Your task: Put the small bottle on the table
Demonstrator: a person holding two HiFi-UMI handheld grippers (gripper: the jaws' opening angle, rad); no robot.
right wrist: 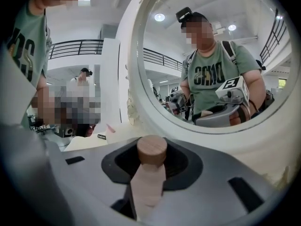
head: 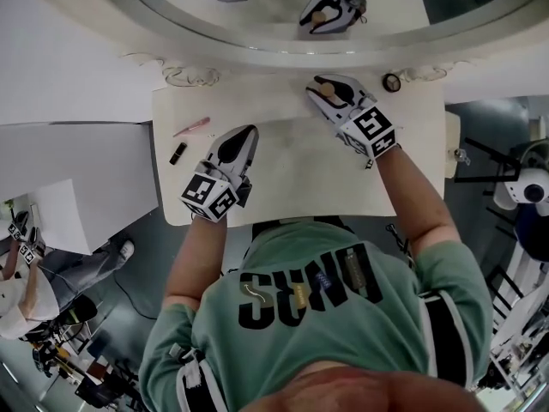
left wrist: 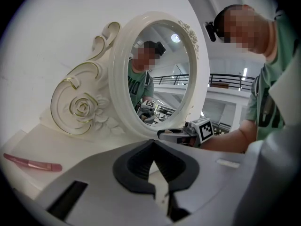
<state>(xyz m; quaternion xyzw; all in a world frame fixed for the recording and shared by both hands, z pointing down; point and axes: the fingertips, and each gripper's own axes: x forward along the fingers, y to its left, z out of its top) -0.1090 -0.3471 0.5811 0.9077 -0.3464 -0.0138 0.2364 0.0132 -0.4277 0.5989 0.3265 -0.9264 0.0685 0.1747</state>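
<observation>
Cream-topped vanity bench [head: 300,174], backed along the upper edge of the head view by an ornate white oval mirror [head: 257,54]. Item one: right gripper [head: 328,91], upper centre of the bench and close to the mirror base, clenched on the small bottle [right wrist: 149,182]. The bottle has a pale body and a round wooden cap [right wrist: 152,150]. It lies along the jaws with the cap pointing out toward the mirror. Whether it already touches the bench cannot be told. Item two: left gripper [head: 238,142], lower left of centre, jaws closed together with nothing between them. Item three: pink brush [head: 190,127] and a small black tube [head: 177,153] at the bench's left side, well apart from the bottle. Item four: small dark ring-shaped object [head: 392,82] at upper right, near the right gripper. Handling note, as judgement: bring the bottle down onto the bare patch below the mirror base, clear of the ring-shaped object. Let it rest fully on the bench before easing the jaws. Laid on its side the round body may roll, so set it base-down if the wrist allows, then draw the jaws straight back without brushing the cap.
</observation>
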